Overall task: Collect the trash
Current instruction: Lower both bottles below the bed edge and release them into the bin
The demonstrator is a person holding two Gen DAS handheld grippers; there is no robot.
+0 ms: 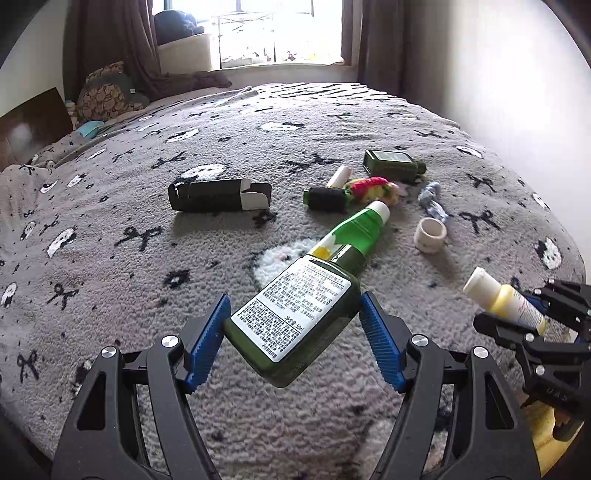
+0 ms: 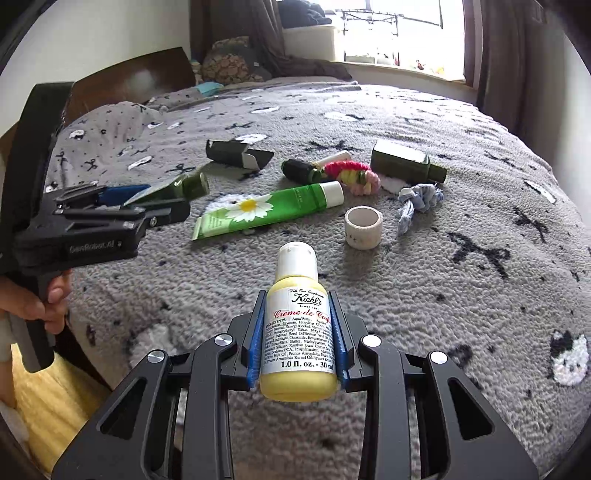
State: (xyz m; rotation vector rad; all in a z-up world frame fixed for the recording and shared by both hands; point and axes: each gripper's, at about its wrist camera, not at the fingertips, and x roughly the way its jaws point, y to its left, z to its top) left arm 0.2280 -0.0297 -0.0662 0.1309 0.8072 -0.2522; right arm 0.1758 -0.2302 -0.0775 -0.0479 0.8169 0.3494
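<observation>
My left gripper (image 1: 293,317) is shut on a dark green bottle (image 1: 295,317) with a white label and holds it above the bed. It also shows in the right wrist view (image 2: 184,186). My right gripper (image 2: 297,332) is shut on a small yellow lotion bottle (image 2: 297,332) with a white cap, seen from the left wrist too (image 1: 506,299). On the blanket lie a green tube (image 2: 266,212), an open black carton (image 1: 218,195), a dark roll (image 1: 327,198), a second green bottle (image 1: 393,164), a white ring (image 2: 364,226) and a blue-white wrapper (image 2: 417,199).
The grey patterned blanket (image 1: 147,258) covers the whole bed. A pink and yellow knitted thing (image 2: 351,175) lies among the trash. Pillows (image 1: 107,96) and a dark headboard (image 1: 33,125) are at the far left. A window (image 1: 280,33) with brown curtains is behind.
</observation>
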